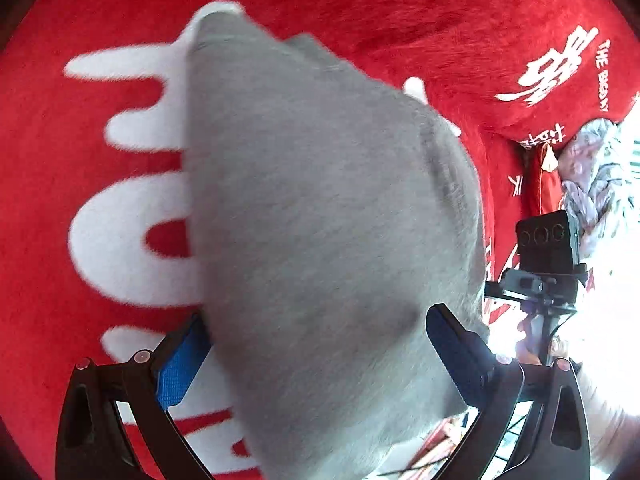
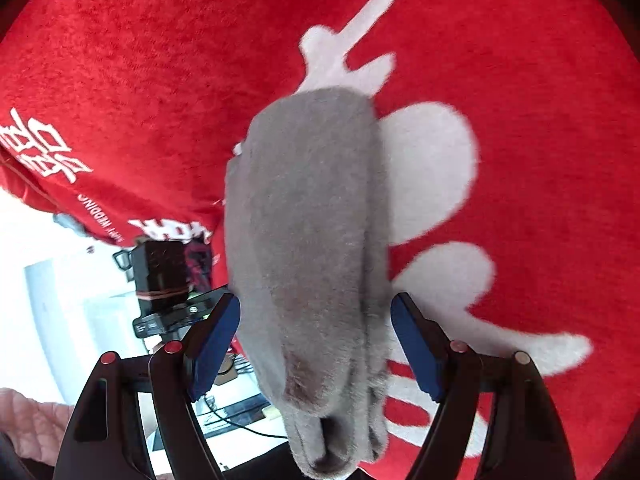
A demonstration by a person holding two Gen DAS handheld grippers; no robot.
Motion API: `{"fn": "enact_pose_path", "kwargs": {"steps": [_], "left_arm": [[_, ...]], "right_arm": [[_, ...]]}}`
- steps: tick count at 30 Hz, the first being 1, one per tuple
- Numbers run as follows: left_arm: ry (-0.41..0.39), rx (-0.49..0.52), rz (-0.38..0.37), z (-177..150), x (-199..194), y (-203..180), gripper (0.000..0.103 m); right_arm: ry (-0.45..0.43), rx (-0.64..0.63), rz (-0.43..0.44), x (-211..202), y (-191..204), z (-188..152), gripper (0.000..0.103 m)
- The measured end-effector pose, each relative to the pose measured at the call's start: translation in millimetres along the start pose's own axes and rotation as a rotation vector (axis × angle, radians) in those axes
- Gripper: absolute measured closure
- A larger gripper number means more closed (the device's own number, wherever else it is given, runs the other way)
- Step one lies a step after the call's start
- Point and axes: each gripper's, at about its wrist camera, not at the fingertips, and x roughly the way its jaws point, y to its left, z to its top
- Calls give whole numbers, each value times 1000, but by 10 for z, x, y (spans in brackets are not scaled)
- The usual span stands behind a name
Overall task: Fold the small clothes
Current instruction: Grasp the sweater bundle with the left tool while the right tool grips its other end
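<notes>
Grey garment lies bunched on the red blanket, running between both grippers, left gripper and right gripper, fingers apart, unclamped, probably lining up a fold.

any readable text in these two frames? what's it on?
"THE BIG DAY": small white print on the red blanket, beside a large white character; last letters blurred.
Large white characters: on the same blanket, not legible.
White line reading roughly "WEDDING": upside down, blurred, uncertain.
Grey garment: no text.
</notes>
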Motion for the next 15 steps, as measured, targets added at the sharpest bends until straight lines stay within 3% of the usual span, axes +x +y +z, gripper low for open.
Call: {"fn": "enact_pose_path", "kwargs": {"steps": [5,7,8,9,10,12,15], "left_arm": [[-22,29,81,17,79,-143,1],[-57,46,119,-29,20,-154,19],[-80,53,116,-62,-31,-153,24],[-97,54,111,-88,-77,-138,35],[-112,47,98,-115,-132,-121,45],[-136,32,67,-160,-251,-81,54],[-168,42,38,-225,-403,-138,57]], "right_arm": [[-2,-38,3,236,128,48,21],[-12,-19,-2,271,148,36,24],[-8,-5,1,269,126,3,38],[0,19,-4,295,87,-33,61],[-5,35,4,291,57,-56,62],[-34,47,44,257,75,-112,63],[-45,46,104,232,194,-178,64]]}}
